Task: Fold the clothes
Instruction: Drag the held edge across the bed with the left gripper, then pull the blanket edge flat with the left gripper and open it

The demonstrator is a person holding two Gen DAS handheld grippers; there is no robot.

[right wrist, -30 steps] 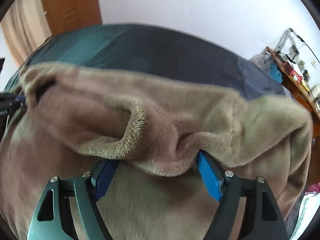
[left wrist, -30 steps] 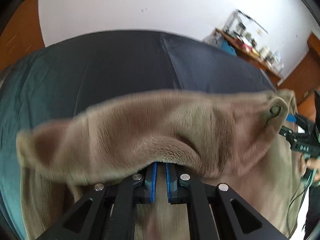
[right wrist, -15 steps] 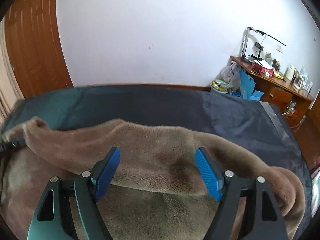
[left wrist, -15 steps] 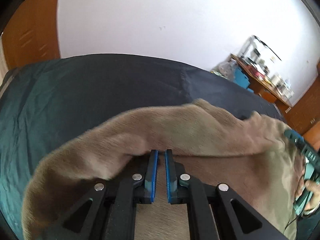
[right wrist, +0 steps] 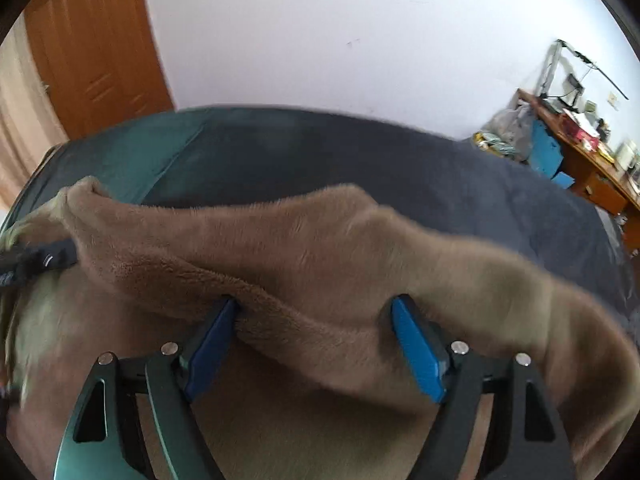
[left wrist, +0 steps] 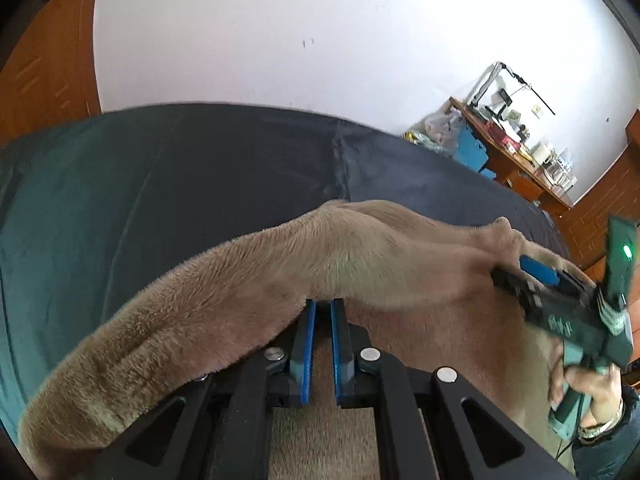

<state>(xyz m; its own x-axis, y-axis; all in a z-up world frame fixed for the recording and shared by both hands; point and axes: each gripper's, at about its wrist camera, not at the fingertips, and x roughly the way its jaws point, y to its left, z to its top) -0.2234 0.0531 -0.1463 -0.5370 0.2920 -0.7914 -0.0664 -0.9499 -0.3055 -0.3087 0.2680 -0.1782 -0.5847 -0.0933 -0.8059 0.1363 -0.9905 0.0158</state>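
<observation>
Fold under way: a tan fleece garment is raised by one edge over a dark bed cover.

In the left wrist view the left gripper at lower centre has its jaws nearly shut, pinching the raised fleece edge; the right gripper appears at the right edge of the frame, held by a hand. In the right wrist view its jaws stand wide, the thick fleece fold bunched between them, apparently gripped. The lifted edge looks not yet laid over the flat part filling the lower frame; smoothing and further folds remain. No legible writing.
</observation>
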